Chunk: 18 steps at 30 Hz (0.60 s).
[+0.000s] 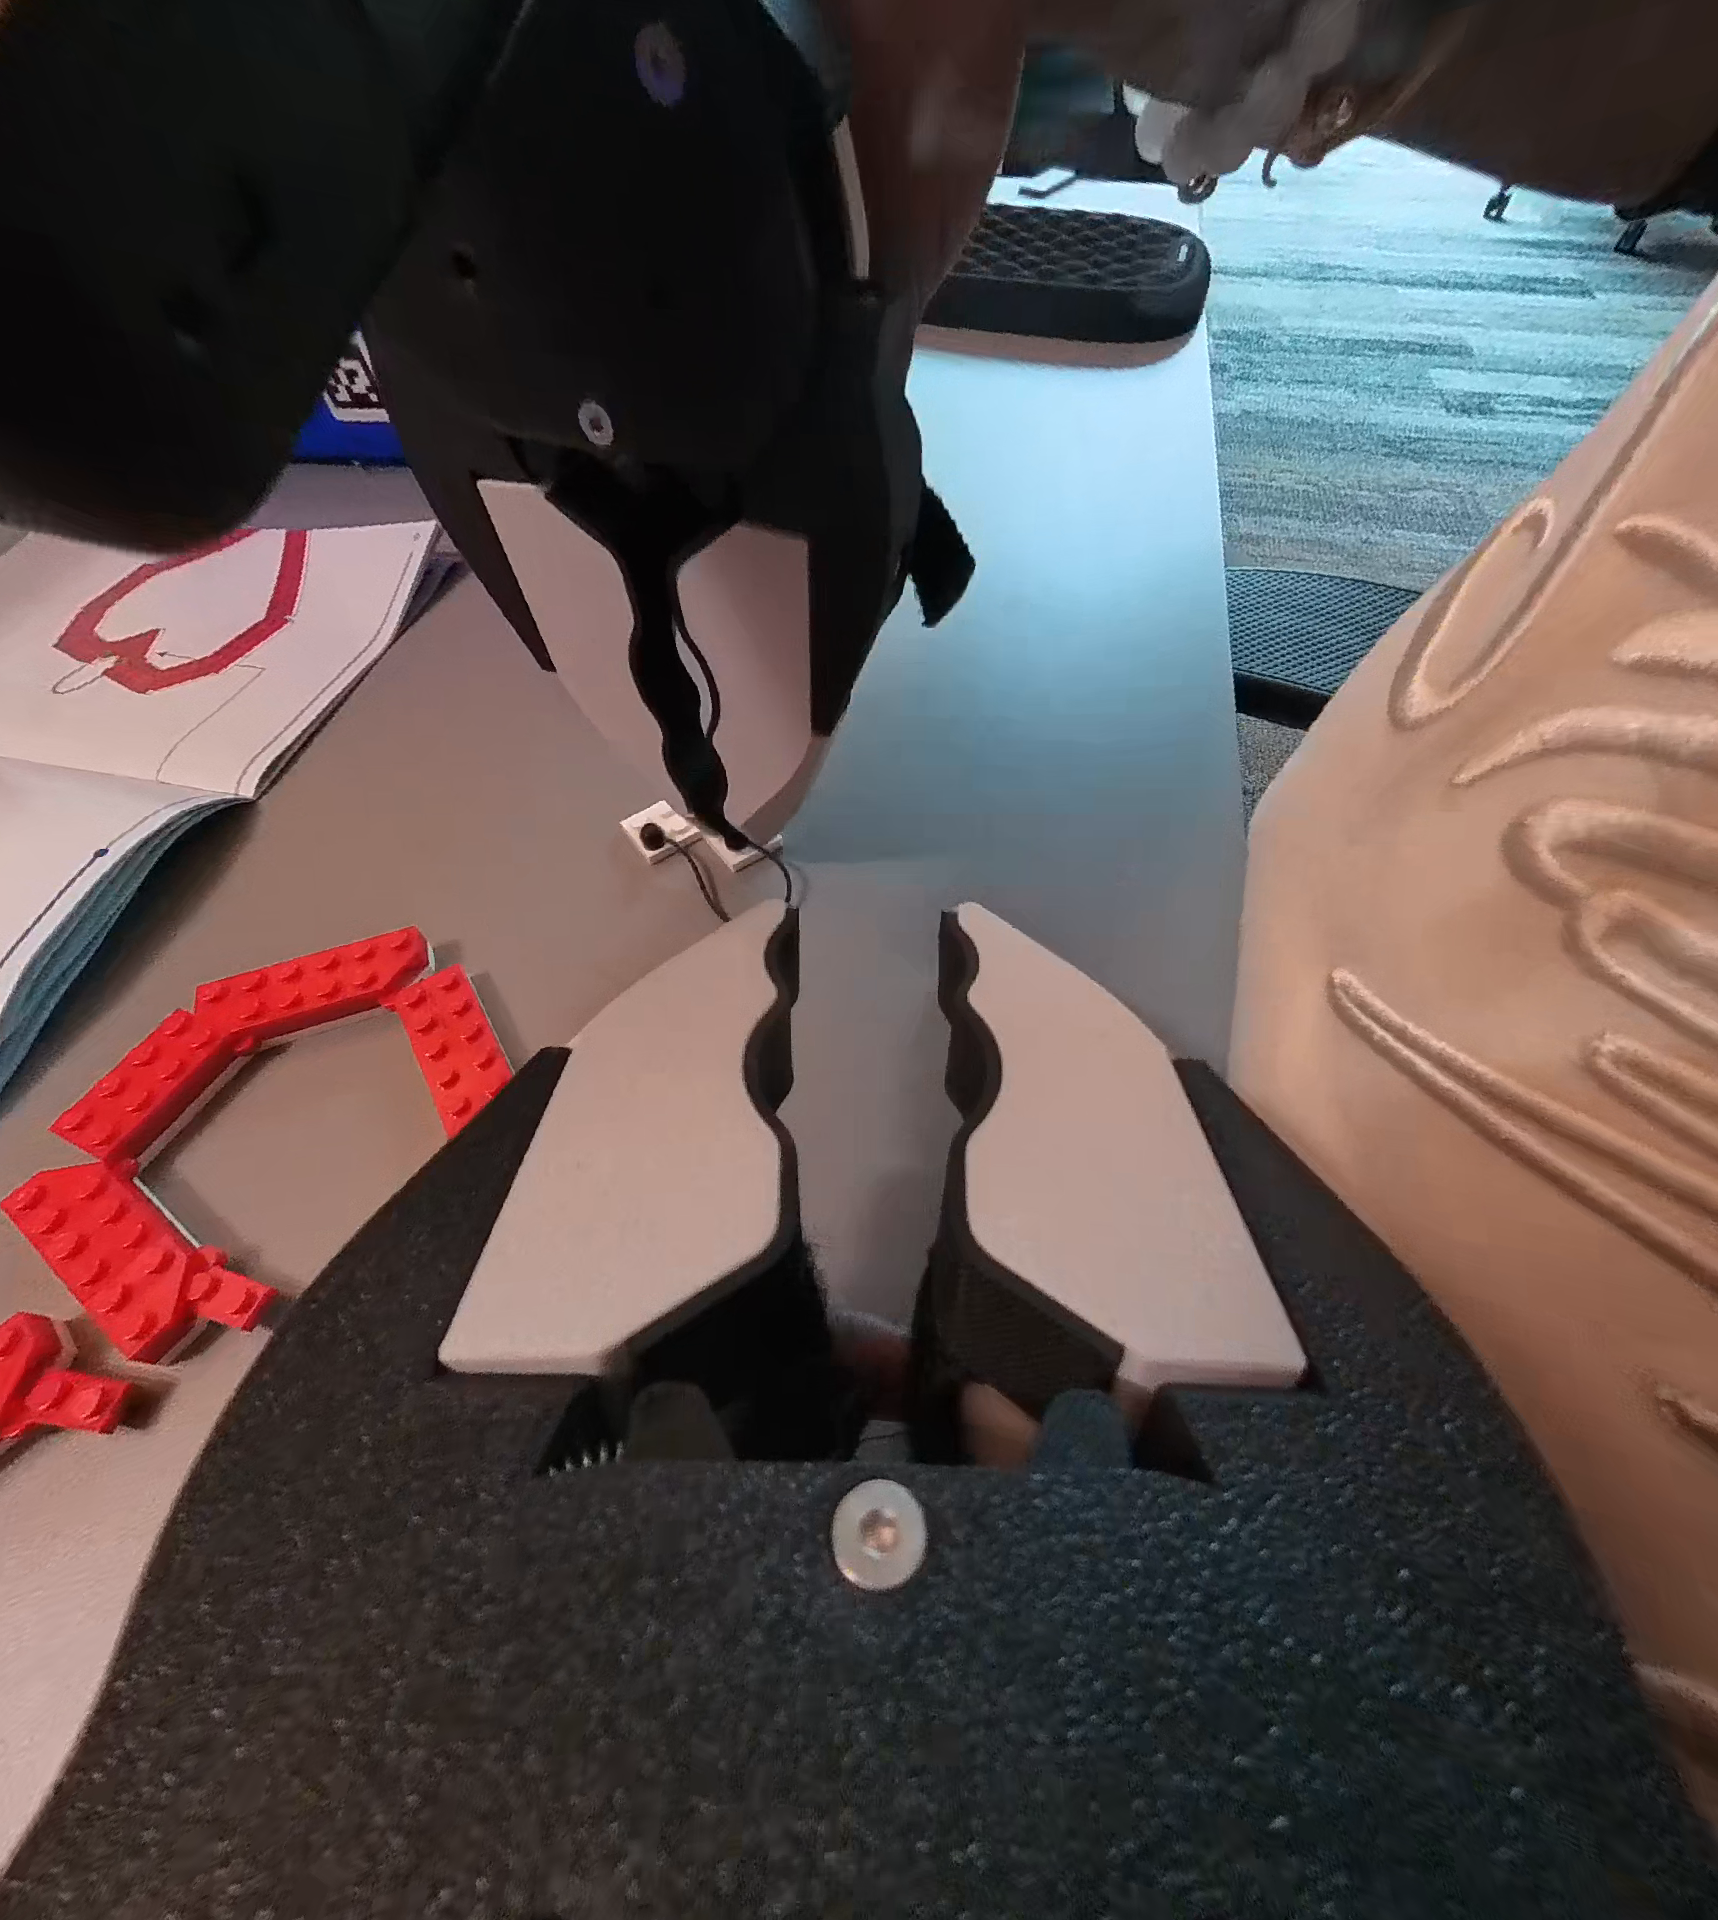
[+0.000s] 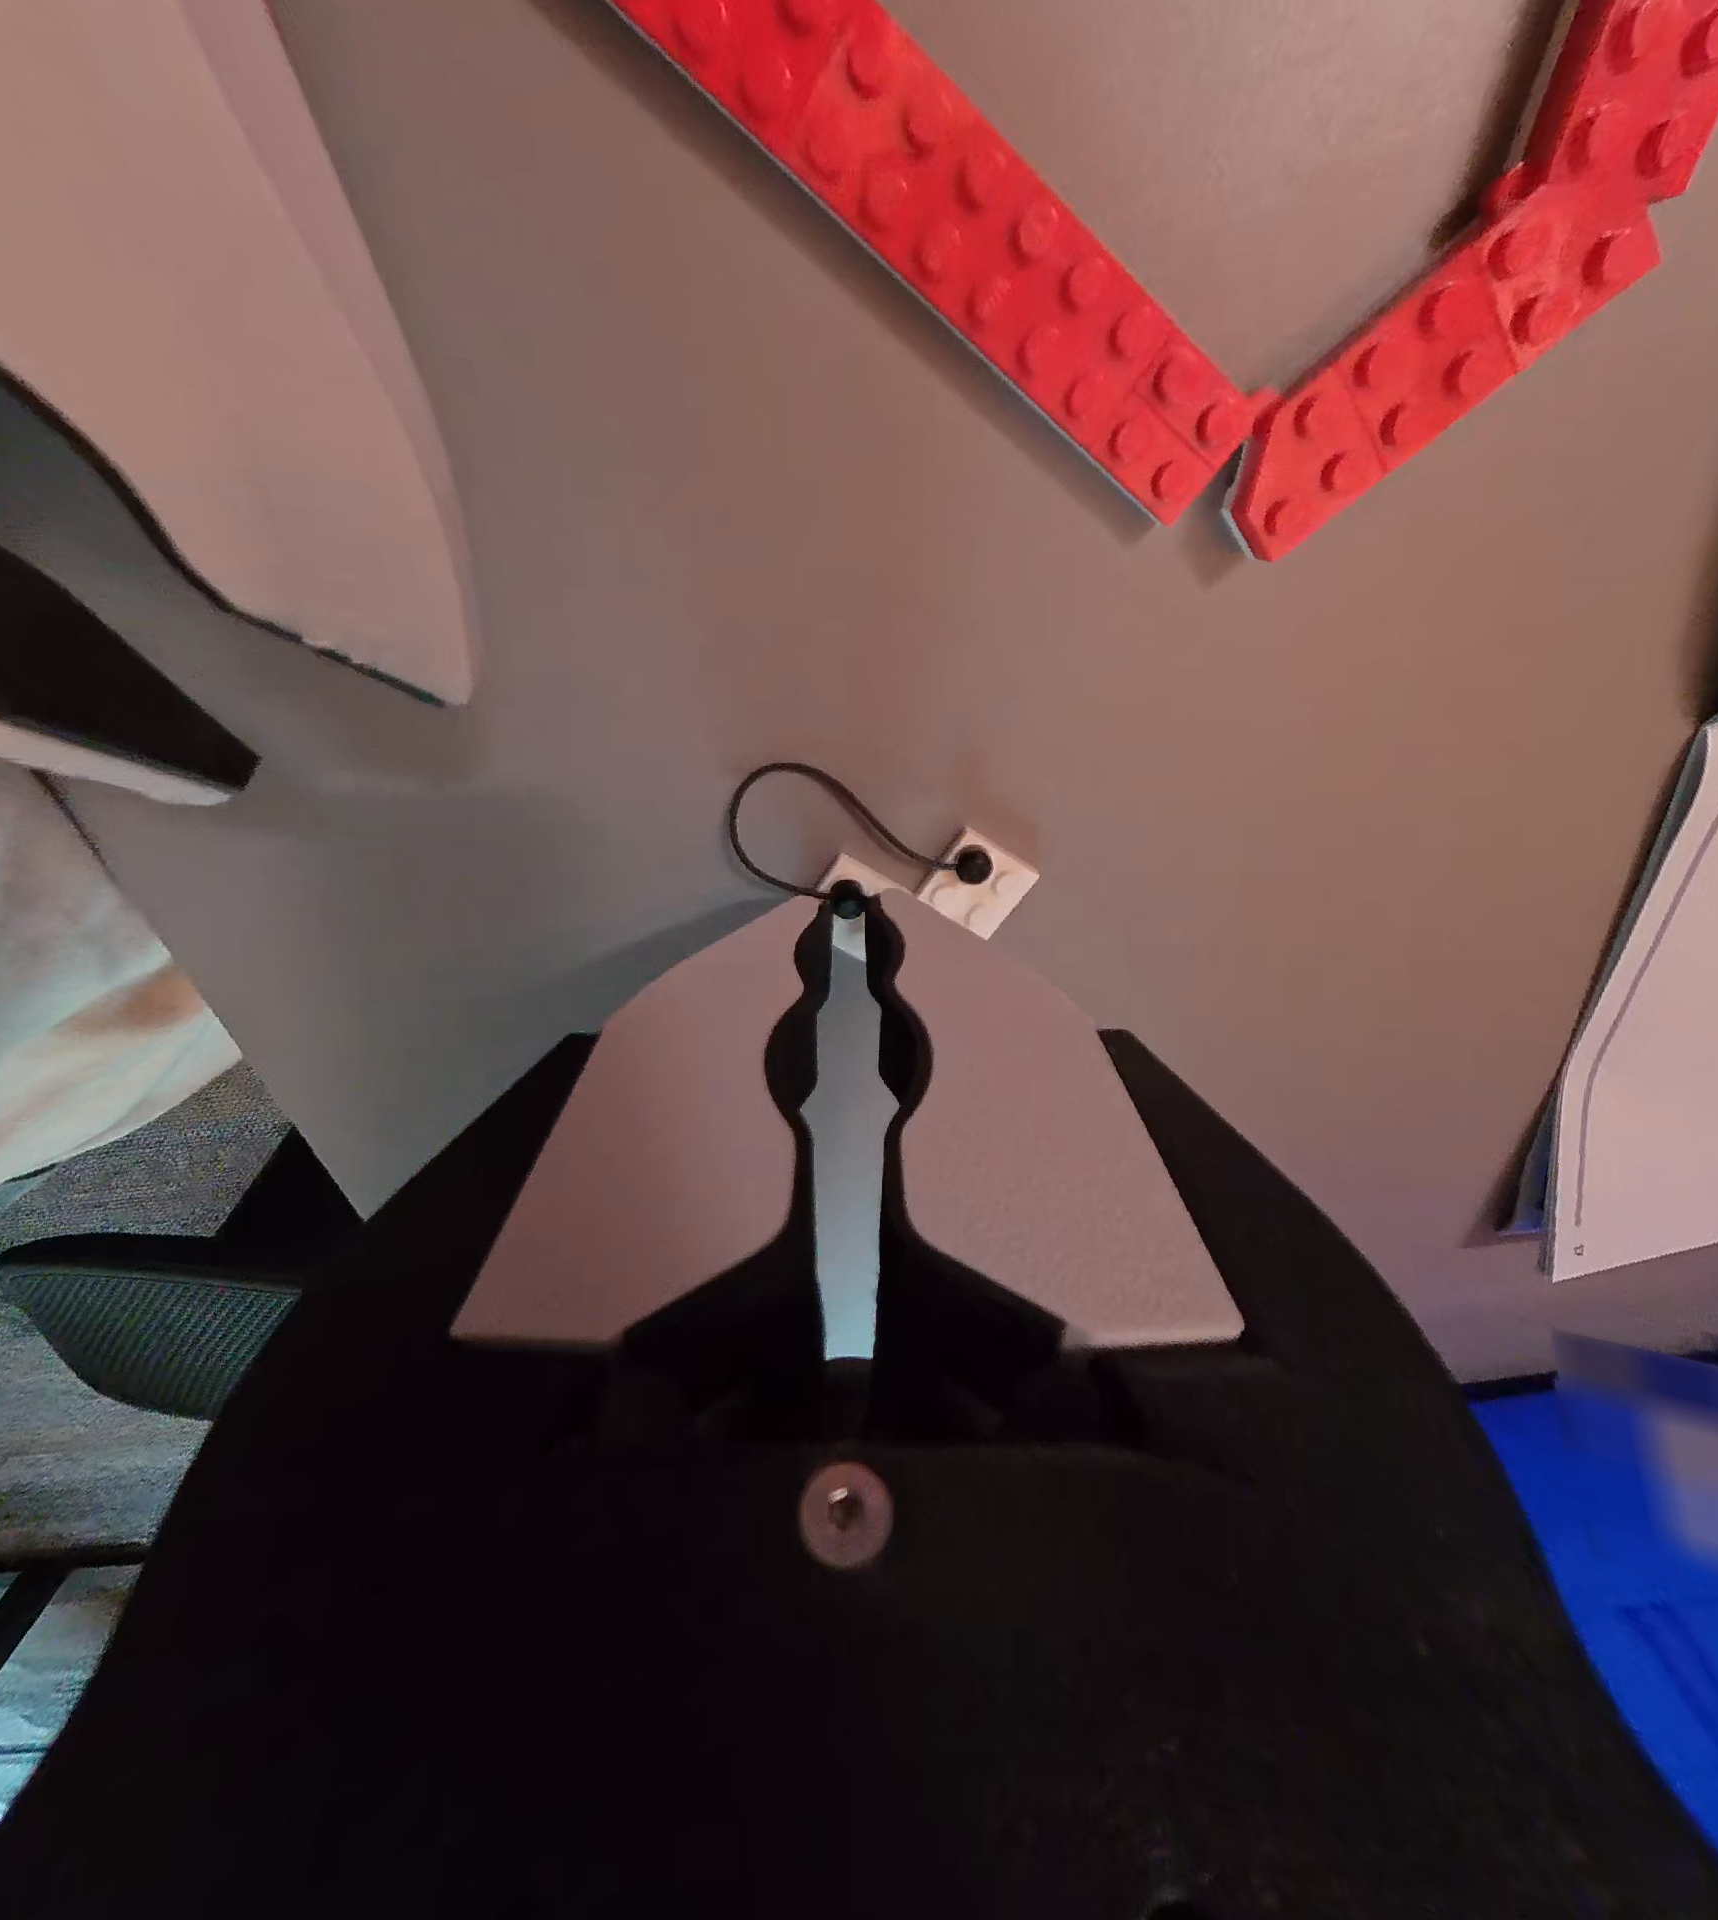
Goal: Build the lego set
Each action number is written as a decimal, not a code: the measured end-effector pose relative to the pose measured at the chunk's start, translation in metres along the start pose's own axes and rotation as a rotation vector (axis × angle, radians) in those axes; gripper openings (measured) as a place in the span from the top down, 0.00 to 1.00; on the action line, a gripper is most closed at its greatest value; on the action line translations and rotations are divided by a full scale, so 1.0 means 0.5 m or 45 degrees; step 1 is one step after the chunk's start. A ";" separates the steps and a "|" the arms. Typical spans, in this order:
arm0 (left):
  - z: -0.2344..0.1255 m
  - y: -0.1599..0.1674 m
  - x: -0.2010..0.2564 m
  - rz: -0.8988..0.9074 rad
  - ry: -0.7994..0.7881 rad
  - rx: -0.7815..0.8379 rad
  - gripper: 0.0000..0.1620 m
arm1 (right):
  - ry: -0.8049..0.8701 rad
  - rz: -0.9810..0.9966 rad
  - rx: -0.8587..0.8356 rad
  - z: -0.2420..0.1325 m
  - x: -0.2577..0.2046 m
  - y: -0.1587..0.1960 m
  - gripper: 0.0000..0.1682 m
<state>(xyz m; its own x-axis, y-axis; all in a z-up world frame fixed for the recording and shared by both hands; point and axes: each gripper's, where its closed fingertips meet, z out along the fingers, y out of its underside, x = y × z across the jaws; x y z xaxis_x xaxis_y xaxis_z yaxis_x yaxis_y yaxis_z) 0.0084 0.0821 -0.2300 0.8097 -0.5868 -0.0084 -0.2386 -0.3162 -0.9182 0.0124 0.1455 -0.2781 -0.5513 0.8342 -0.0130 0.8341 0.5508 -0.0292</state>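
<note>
Left gripper (image 1: 865,935) low in the left wrist view, pale fingers (image 1: 1063,1143) parted with a clear gap, nothing between them, grey table (image 1: 522,831) showing through.

Above it, coming down from the upper left of that frame, right gripper (image 1: 730,821), dark and blurred, tips down at a pair of small white plates (image 1: 663,836) just beyond the left gripper's tips. Thin black cord (image 1: 704,894) trailing off the plates.

Over in the right wrist view: right gripper (image 2: 847,902) nearly closed, just a narrow slit between the fingers (image 2: 1021,1122). Tips pinched right at a black knob on the nearer white plate (image 2: 860,873), centre of frame. Looks clamped on that cord end, though hard to be sure with the tips covering it. Second white plate (image 2: 980,878) just to the right, touching the first at a corner, with its own black knob. Cord (image 2: 782,790) looping up and left between the two.

Red Lego frame (image 2: 1042,281) across the top of that view, two studded arms meeting in a V, flat on the table (image 2: 626,520). Same red frame (image 1: 242,1091) at mid-left in the left wrist view, well apart from the white plates. Open instruction booklet (image 1: 107,748) at upper left there, and at the right edge (image 2: 1686,935) in the other view. Tan embroidered fabric (image 1: 1561,1039) filling the right side of the left wrist view.
</note>
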 end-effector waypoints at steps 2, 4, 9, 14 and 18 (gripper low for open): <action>-0.001 -0.001 -0.001 -0.004 0.001 0.006 0.85 | 0.004 -0.003 -0.013 0.001 0.000 -0.001 0.96; -0.002 -0.002 -0.001 -0.005 0.001 0.011 0.85 | 0.008 -0.006 -0.030 0.001 0.000 -0.001 0.96; -0.004 -0.003 0.000 -0.005 0.001 0.020 0.85 | 0.021 -0.023 -0.101 0.002 -0.001 0.001 0.96; -0.006 -0.004 -0.001 -0.011 0.003 0.028 0.85 | 0.013 -0.001 -0.119 0.002 -0.003 0.005 0.96; -0.006 -0.005 -0.001 -0.014 0.004 0.032 0.85 | 0.013 0.063 -0.073 0.002 -0.001 0.001 0.97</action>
<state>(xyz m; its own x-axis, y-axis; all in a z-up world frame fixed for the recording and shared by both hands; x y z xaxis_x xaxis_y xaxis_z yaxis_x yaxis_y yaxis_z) 0.0069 0.0809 -0.2266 0.8103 -0.5861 0.0030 -0.2162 -0.3037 -0.9279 0.0131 0.1451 -0.2791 -0.5097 0.8603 -0.0031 0.8599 0.5096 0.0285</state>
